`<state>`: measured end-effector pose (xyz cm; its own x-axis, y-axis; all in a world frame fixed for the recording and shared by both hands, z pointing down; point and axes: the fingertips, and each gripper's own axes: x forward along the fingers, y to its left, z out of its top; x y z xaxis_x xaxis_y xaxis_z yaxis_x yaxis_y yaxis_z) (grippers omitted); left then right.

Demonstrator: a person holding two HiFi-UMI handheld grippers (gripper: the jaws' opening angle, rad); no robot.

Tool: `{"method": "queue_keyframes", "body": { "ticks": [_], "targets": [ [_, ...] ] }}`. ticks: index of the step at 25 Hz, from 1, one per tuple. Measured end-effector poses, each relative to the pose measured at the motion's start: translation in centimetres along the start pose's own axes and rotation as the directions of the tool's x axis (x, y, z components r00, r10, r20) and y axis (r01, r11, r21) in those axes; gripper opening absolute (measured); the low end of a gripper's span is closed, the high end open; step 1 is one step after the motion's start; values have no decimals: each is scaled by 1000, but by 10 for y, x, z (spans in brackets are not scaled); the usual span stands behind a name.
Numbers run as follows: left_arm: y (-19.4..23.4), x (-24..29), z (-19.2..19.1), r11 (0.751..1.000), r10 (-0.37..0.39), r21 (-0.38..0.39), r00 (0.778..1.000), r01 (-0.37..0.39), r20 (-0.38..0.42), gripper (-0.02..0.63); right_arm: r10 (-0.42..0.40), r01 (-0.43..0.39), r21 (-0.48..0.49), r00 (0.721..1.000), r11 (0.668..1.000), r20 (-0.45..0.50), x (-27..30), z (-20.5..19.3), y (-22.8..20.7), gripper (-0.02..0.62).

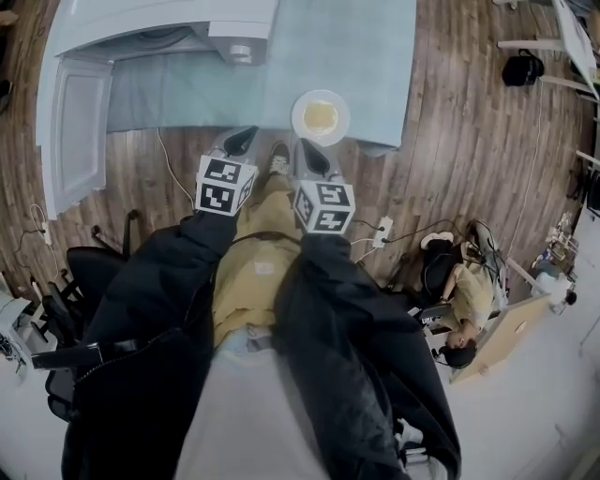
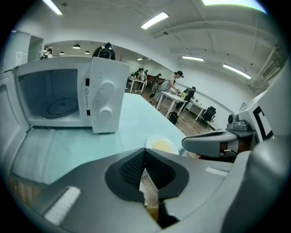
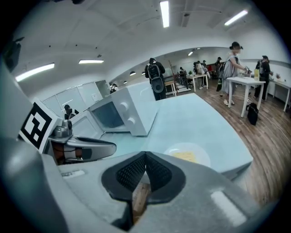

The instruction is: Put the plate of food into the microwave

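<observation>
The grey left hand-held gripper (image 1: pixel 241 142) and the right hand-held gripper (image 1: pixel 312 157) are held side by side, each with jaws closed together and nothing gripped. Just beyond them, the round white plate of yellow food (image 1: pixel 321 117) is set on the pale blue counter (image 1: pixel 375 47), right of the white microwave (image 1: pixel 141 19), whose door (image 1: pixel 80 131) is swung open.
</observation>
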<state>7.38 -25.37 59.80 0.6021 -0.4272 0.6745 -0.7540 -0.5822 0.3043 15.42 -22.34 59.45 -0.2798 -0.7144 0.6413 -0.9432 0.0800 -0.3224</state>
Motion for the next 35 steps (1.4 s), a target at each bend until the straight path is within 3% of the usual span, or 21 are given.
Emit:
{"method": "queue_keyframes", "body": {
  "ticks": [12, 17, 26, 35],
  "targets": [
    [-12, 42, -41, 999, -38, -34, 987, 33, -159, -2, -50, 72, 164, 990, 984, -135, 20, -58, -70, -2],
    [-12, 49, -42, 999, -26, -39, 985, 20, -173, -2, -73, 106, 250, 988, 962, -136, 18, -71, -92, 2],
    [-16, 56, -46, 999, -16, -54, 983, 6, -182, -2, -90, 140, 368, 985, 919, -149, 25, -89, -119, 84],
    [-17, 51, -58, 997, 18, -70, 982, -32, -189, -2, -36, 95, 526, 992, 845, -121, 40, -99, -133, 124]
  ]
}}
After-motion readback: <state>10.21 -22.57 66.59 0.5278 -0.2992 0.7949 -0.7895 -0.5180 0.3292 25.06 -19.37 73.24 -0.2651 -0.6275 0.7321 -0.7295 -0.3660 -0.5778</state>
